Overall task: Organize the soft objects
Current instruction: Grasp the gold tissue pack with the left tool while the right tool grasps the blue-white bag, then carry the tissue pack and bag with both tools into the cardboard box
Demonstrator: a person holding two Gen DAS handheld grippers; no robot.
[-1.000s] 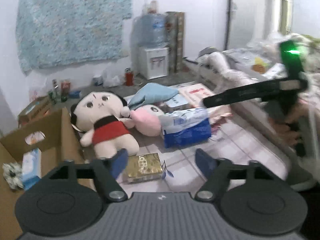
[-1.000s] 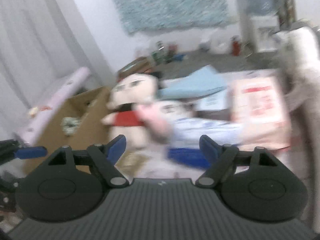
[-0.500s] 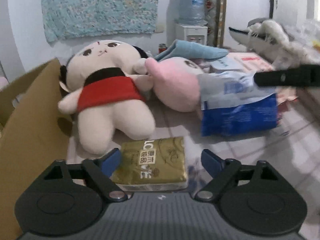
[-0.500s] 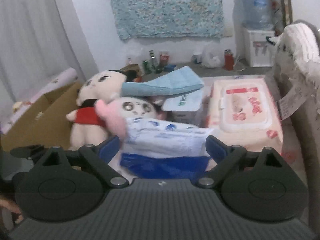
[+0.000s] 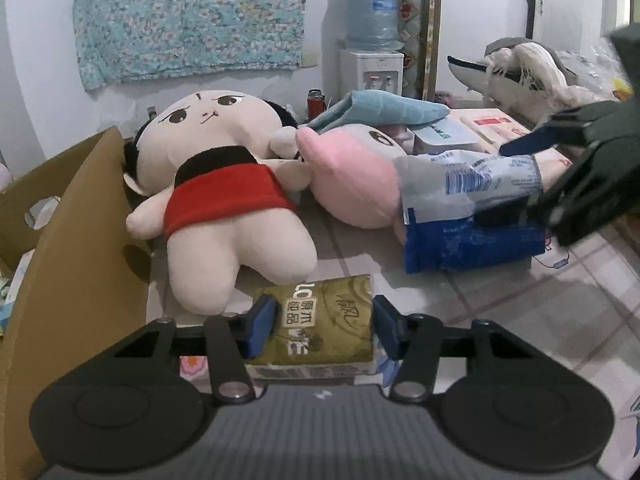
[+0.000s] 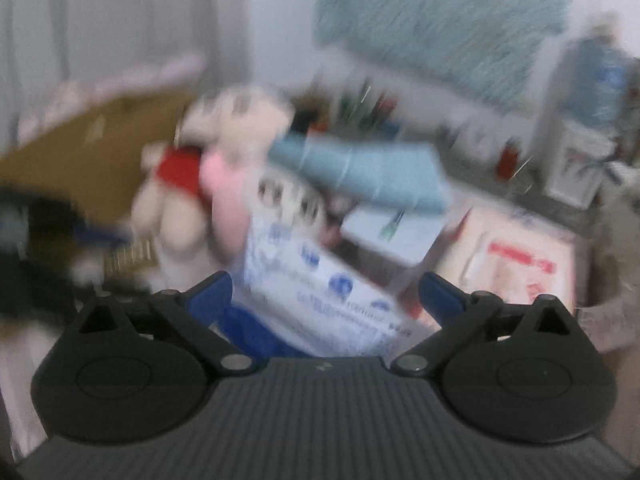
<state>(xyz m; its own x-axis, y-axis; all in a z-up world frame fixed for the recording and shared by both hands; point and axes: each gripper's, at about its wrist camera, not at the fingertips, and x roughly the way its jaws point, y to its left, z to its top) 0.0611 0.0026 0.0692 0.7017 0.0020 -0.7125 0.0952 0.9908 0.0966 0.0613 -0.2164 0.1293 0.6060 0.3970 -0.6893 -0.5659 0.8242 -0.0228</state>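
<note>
Tiled floor (image 5: 532, 312), gold tissue pack (image 5: 320, 312), two plush dolls (image 5: 224, 200), blue-white pack (image 5: 472, 216), cardboard box (image 5: 76, 248)

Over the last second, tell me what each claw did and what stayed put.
The left claw came down over the gold tissue pack and its jaws have just been closing, with the pack between them. The right claw moved in on the blue-and-white pack while its jaws have just been opening wide; nothing is gripped. The red-dressed doll, pink plush and cardboard box stayed put.
</note>
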